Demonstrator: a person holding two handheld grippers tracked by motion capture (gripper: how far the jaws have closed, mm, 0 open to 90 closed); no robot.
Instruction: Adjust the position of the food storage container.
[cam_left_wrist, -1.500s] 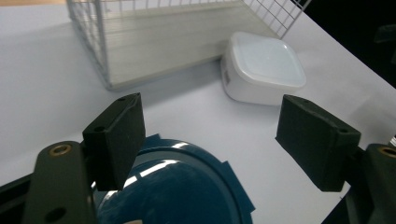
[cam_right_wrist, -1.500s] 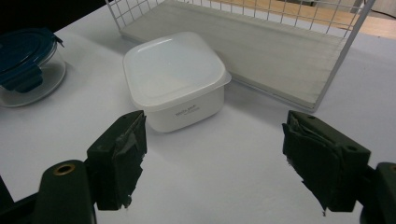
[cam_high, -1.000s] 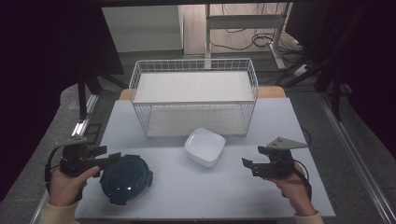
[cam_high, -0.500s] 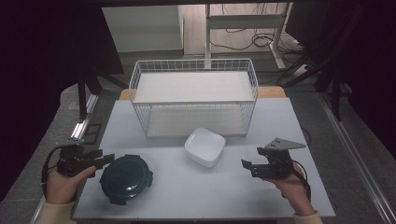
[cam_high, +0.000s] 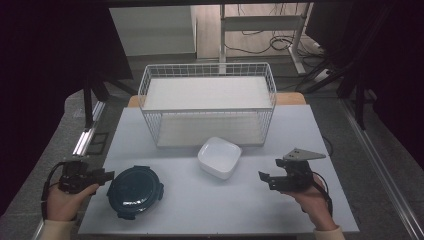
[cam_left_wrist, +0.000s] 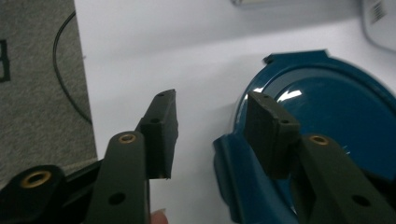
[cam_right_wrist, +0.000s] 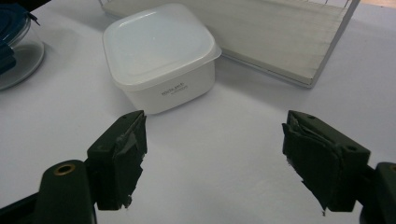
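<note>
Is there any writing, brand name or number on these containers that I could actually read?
White square container: one small line of dark print on its side wall, too small and blurred to read.
Same white container, at the top right of the left gripper view: a barcode label, digits unreadable.
Round blue-lidded container: no writing visible.
Wire basket: none visible.

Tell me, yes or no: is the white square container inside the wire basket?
No, the white square container sits on the table in front of the wire basket, outside its front wall.
</note>
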